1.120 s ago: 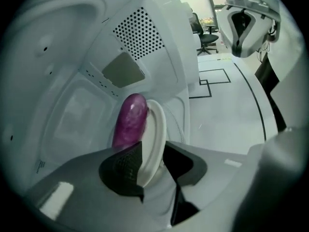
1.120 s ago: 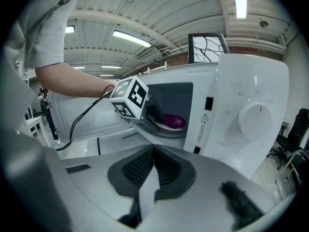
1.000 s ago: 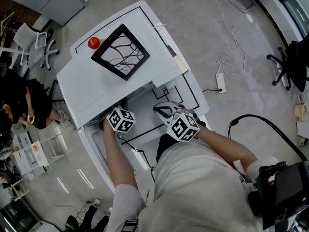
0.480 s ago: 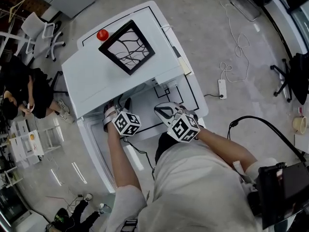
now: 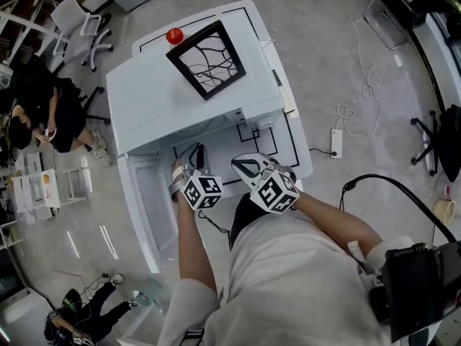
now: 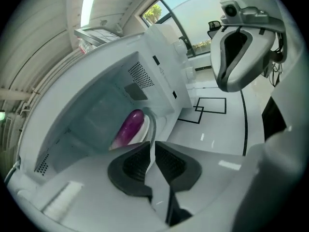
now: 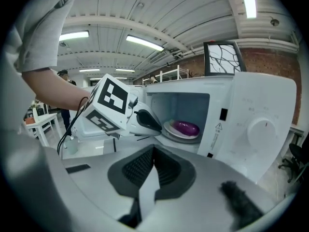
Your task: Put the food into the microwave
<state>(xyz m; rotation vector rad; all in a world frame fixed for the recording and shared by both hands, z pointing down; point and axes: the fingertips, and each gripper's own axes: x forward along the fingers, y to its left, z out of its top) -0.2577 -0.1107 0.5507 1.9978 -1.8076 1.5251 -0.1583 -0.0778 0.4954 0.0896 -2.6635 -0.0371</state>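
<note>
The white microwave (image 5: 166, 99) stands open, its door (image 5: 148, 193) swung out to the left. Inside, a purple eggplant (image 6: 128, 128) lies on a white plate (image 6: 148, 129); both also show in the right gripper view, the eggplant (image 7: 185, 127) on the plate (image 7: 176, 132). My left gripper (image 6: 153, 151) is in front of the opening, apart from the plate. Its jaws have just been closing, down to a thin slit with nothing between them. My right gripper (image 7: 153, 164) is shut and empty, beside the left gripper (image 7: 145, 121) and farther from the cavity.
A black-framed picture (image 5: 207, 58) and a red ball (image 5: 173, 35) rest on top of the microwave. The white table (image 5: 288, 146) carries black tape outlines. A seated person (image 5: 36, 107) and office chairs are at the left; a power strip (image 5: 336, 143) lies on the floor at the right.
My left gripper has drawn back from the microwave opening toward me, and its jaws have come together. The right gripper has stayed where it was.
</note>
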